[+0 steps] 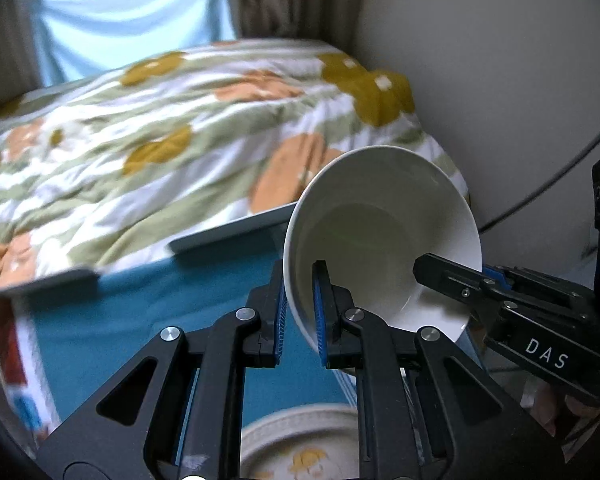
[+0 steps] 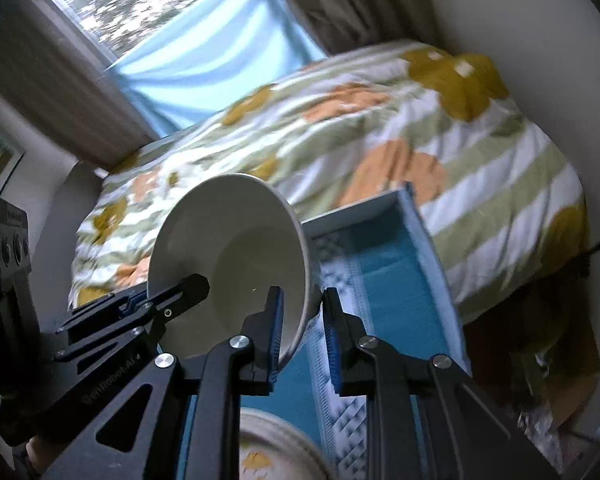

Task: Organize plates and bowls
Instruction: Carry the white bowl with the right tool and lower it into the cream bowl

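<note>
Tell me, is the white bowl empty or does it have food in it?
Empty. The white bowl is tipped toward both cameras, and its inside shows only bare white, no food.

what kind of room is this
Most likely a bedroom. A bed with a flower-print duvet fills the background, and a curtained window sits behind it. The white bowl is being handled over a small blue-clothed table set beside the bed.

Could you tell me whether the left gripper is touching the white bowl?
Touching: the left wrist view shows the left gripper clamped on the white bowl's rim.
</note>
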Demonstrator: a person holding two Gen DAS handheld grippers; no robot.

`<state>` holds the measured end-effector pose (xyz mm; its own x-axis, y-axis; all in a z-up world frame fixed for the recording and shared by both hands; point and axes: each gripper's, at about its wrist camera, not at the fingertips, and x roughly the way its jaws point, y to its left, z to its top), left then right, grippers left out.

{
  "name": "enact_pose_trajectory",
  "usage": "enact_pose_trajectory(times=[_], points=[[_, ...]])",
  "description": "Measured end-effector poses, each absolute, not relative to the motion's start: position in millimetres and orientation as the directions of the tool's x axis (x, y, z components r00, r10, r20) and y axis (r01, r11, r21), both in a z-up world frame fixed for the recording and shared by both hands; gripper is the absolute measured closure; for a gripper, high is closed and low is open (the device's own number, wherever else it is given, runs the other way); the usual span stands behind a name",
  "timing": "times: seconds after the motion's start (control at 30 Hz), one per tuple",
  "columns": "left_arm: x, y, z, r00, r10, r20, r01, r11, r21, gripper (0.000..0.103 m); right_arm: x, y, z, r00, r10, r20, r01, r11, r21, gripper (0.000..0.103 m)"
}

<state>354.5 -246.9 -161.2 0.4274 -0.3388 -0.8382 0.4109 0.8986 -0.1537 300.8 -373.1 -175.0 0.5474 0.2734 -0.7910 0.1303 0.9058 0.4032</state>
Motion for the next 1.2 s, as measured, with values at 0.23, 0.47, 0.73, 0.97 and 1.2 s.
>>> enact_pose_trajectory(times=[0.23, 0.47, 0.73, 0.97, 1.2], points=[[283, -177, -125, 0.52, -0.263, -0.813, 0.233, 0.959, -0.161, 0.092, 263, -317, -137, 0.53, 0.371, -0.763, -0.064, 0.914, 0.4, 0.085], [227, -88, -116, 0.551, -0.173, -0.816, 0.077, 0.985, -0.157, 0.092, 234, -240, -129, 0.476, 0.455, -0.752, -0.205, 0.889, 0.408, 0.085], [201, 21, -135, 0.525, -0.121, -0.842, 0.003, 0.99, -0.141, 0.092, 223, -135, -151, 0.403, 0.497, -0.769, -0.26, 0.867, 0.424, 0.085], [194, 96, -178, 0.444, -0.108, -0.889, -0.023, 0.991, -0.131, 0.092, 223, -57, -194, 0.324, 0.476, -0.818, -0.26, 0.876, 0.406, 0.085], [205, 118, -229, 0.353, -0.132, -0.926, -0.006, 0.99, -0.143, 0.092, 230, -28, -233, 0.266, 0.419, -0.868, -0.22, 0.903, 0.369, 0.085]])
